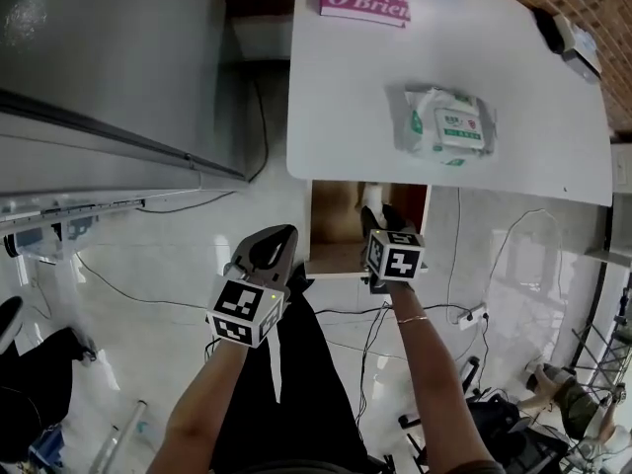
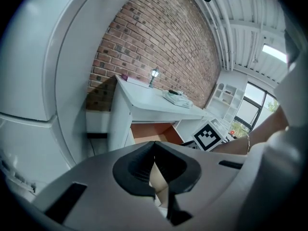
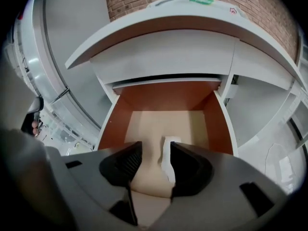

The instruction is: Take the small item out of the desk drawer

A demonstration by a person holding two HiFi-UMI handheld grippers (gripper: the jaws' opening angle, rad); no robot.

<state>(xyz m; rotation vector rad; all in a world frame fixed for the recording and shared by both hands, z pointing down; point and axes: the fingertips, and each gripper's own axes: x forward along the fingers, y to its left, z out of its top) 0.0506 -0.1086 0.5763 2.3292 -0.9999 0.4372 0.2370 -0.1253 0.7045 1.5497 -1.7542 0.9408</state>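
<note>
Small white item is resting on the beige floor of the open drawer, lower centre of the right gripper view, between the jaws of the right gripper and just beside the right-hand pad. The jaws are standing well apart and the left-hand pad is clear of the item, so nothing is being gripped yet. The item is looking thin, narrow and light, maybe paper or a small packet. I'm judging it flimsy, likely to crumple under a hard squeeze or skate on the smooth drawer floor. The best hold is probably a gentle pinch across its narrow width, near the middle, low to the floor. The left gripper is hanging at lower left of the drawer in the head view, jaws meeting at the tips and carrying nothing. The item's lower end is disappearing behind the right jaw, so its full length and thickness aren't showing, and I can't tell whether it's lying flat or on edge. In the head view the worktop edge and the right gripper are covering most of the drawer's inside.
</note>
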